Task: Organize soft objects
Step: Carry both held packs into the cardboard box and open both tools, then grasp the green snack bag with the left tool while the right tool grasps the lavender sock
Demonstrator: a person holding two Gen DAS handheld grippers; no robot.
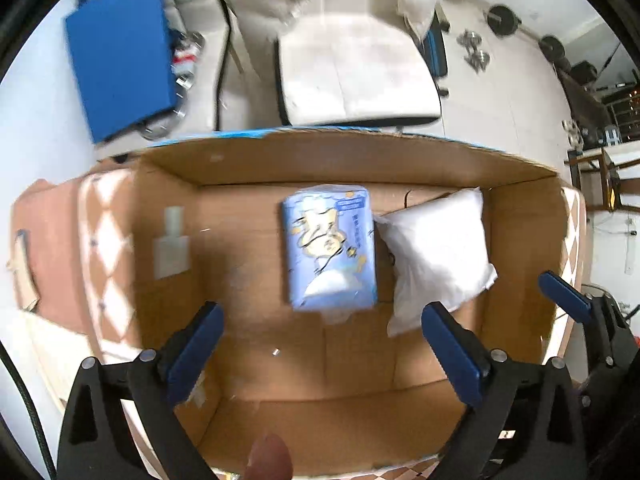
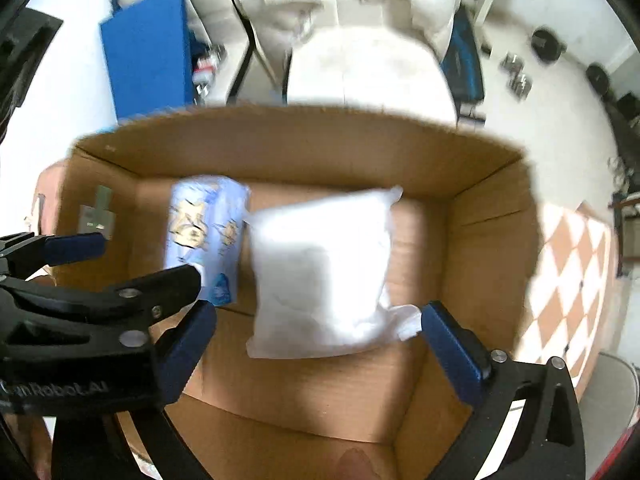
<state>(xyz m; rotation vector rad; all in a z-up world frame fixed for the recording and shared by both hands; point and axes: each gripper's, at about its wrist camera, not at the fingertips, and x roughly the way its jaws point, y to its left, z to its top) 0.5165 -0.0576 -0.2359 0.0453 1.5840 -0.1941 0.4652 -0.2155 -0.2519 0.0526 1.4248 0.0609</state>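
An open cardboard box (image 1: 360, 156) fills both views from above. On its floor lies a light blue printed soft pack (image 1: 330, 248), and a white pillow (image 1: 436, 252) lies against the pack's right side. My left gripper (image 1: 320, 312) hangs over the pack's near end, open, with nothing between its blue pads. In the right wrist view my right gripper (image 2: 316, 312) is open over the near edge of the pillow (image 2: 320, 272), and the pack (image 2: 204, 224) lies to the left. The left gripper (image 2: 136, 260) crosses that view's left side. One right gripper finger (image 1: 560, 292) shows by the box's right wall.
Beyond the box stand a blue panel (image 1: 120, 52) at the left and a white cushioned seat (image 1: 352, 76) in the middle. Dumbbells (image 1: 474, 50) and weight plates lie on the pale floor at the far right. An orange and white checked surface (image 2: 568, 280) lies beside the box.
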